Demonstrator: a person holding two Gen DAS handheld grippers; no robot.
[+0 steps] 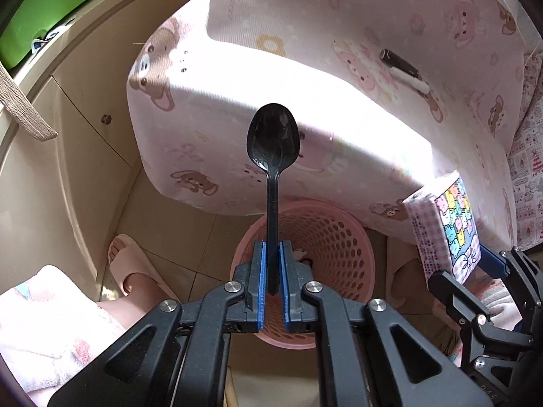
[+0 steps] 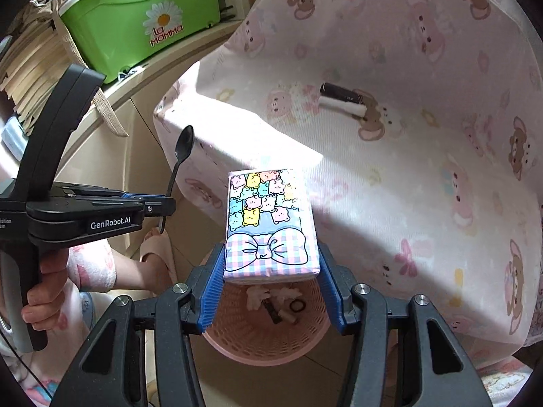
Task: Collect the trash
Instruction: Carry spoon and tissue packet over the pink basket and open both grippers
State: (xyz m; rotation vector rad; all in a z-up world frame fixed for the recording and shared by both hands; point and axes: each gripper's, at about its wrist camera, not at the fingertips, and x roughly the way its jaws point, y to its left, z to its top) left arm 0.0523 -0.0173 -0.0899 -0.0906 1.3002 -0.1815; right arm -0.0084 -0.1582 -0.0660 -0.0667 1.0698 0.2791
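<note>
Left tongs (image 1: 271, 271) clamp a glossy black plastic spoon (image 1: 273, 139) upright; right tongs (image 2: 271, 291) grip a pastel bear-print tissue pack (image 2: 269, 224) above the pink perforated basket (image 2: 237, 342).

Basket (image 2: 268, 335) on the floor, just in front of the table's (image 2: 424, 176) near edge, partly tucked under the hanging cloth. Several small scraps in the basket's bottom; kinds unclear.

Tissue pack (image 2: 269, 224) clamped in right gripper (image 2: 271, 291), above the basket, at the table's near edge. Spoon (image 1: 273, 156) clamped by its handle in left gripper (image 1: 272, 288), bowl end forward, also above the basket, left of the pack.

Battery (image 2: 341, 93) on the tabletop, toward the far side, touching a small stick-like piece (image 2: 342, 105) on its near side.

Cabinet (image 1: 78, 129) left of the table; bin (image 2: 135, 20) on its top.
</note>
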